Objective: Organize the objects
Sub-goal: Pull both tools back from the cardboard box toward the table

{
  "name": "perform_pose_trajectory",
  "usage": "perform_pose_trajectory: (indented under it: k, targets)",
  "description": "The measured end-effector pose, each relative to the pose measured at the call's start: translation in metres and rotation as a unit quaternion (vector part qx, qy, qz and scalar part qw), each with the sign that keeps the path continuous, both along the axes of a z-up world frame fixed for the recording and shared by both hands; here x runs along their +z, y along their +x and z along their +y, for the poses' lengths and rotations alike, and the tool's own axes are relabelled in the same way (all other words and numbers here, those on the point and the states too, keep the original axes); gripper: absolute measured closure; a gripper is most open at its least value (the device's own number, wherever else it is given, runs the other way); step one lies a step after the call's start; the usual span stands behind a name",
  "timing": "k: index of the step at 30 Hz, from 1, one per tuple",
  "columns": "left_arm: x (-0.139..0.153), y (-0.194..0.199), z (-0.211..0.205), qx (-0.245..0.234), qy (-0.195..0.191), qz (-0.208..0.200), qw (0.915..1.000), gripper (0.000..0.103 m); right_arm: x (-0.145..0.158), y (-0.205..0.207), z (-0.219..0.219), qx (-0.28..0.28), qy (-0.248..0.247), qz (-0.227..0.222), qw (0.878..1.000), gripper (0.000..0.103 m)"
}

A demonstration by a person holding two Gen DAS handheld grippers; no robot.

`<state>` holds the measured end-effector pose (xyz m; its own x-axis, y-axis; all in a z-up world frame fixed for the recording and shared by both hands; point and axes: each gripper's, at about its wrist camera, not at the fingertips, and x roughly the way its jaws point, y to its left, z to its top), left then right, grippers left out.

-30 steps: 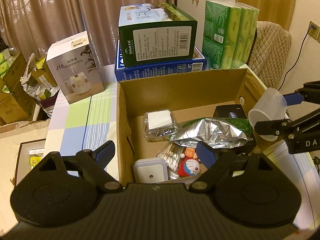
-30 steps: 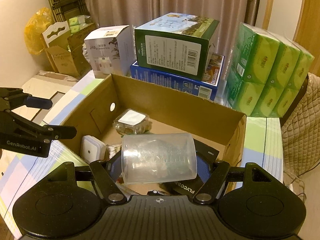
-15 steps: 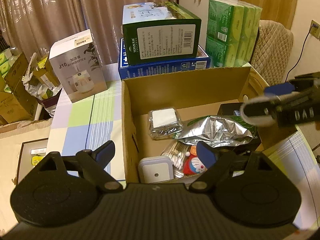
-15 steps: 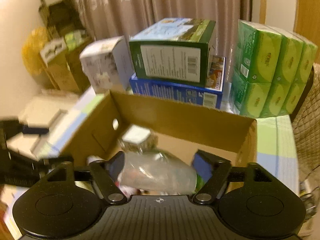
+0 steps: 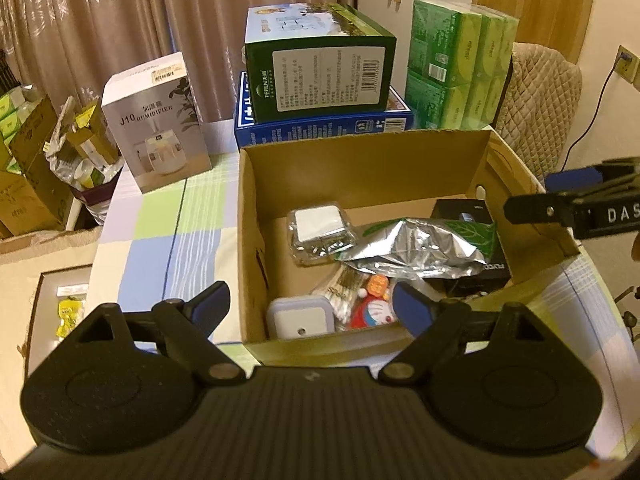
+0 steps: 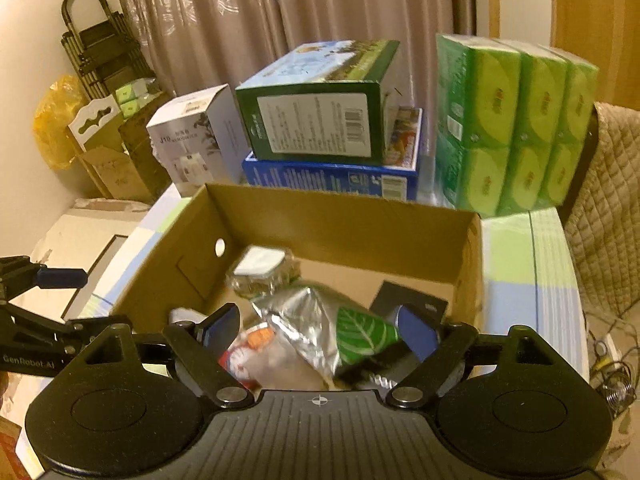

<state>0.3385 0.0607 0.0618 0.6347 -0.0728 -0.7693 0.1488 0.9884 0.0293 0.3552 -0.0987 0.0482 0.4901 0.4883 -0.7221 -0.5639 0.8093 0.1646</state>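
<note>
Both grippers empty, jaws spread, over the cardboard box [image 5: 360,164].
Left gripper [image 5: 310,304] and right gripper [image 6: 318,330] hover above a foil bag [image 5: 416,246]; possibly a clear cup beneath, blurred.

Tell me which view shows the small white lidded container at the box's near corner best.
The left wrist view: the white lidded container sits in plain sight in the cardboard box, beside the cotton swabs. In the right wrist view only a sliver of it peeks out behind one finger of the right gripper.

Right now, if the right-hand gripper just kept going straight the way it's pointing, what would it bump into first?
Probably the crinkled silver foil bag lying in the cardboard box. The open right gripper frames it directly between its fingers, though depth is hard to judge through this lens.
</note>
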Motion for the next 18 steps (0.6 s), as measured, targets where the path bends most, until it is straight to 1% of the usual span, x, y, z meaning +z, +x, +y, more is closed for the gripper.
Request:
perform_pose_trajectory:
  k: [9, 18]
  targets:
    - [0.009, -0.033, -0.014, 0.001, -0.013, -0.002, 0.9999, 0.017, 0.008, -0.037, -0.03, -0.01, -0.004, 0.004, 1.0, 0.019]
    - [0.014, -0.076, -0.028, 0.002, -0.011, -0.002, 0.9999, 0.013, 0.024, -0.085, -0.062, -0.007, -0.009, -0.015, 1.0, 0.019]
